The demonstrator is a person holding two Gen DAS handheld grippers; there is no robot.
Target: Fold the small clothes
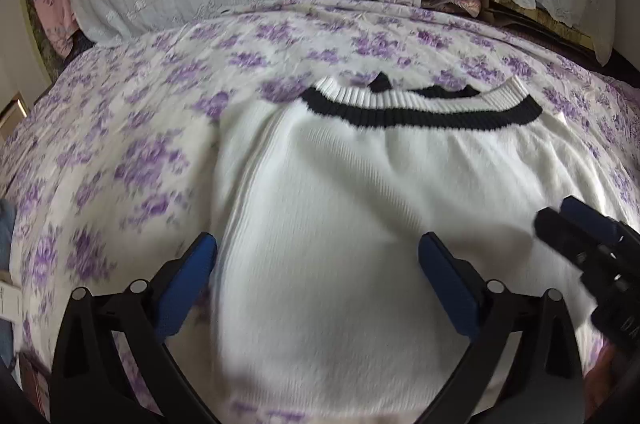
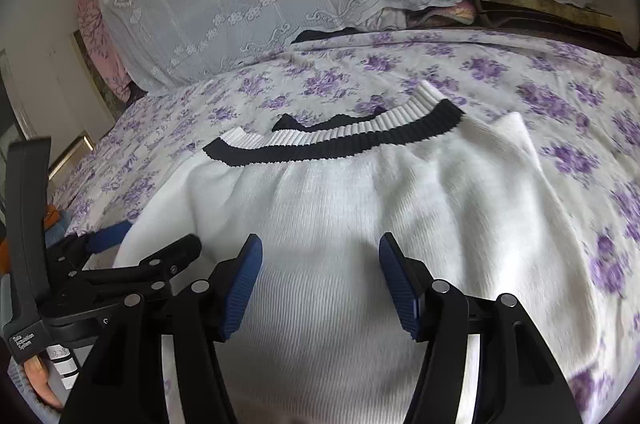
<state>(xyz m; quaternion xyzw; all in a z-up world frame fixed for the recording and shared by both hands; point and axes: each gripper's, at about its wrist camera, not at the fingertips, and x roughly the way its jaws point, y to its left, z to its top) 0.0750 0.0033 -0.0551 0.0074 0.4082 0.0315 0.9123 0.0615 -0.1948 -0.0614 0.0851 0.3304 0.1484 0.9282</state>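
Both grippers poised over the sweater, nothing gripped yet.

Blue pads of the left gripper [image 1: 316, 264] stand wide apart with white knit between and below them, clamping nothing; the right gripper [image 2: 320, 276] is likewise parted and empty, just beside it. The sweater [image 1: 360, 204] lies flat on the floral sheet [image 1: 120, 144], running lengthwise straight ahead of the fingers, black-striped ribbed band [image 2: 340, 140] at the far end, near edge beneath the pads. Looks like the fold is only starting: next, I'd say, pinch the near edge and carry it toward that band.
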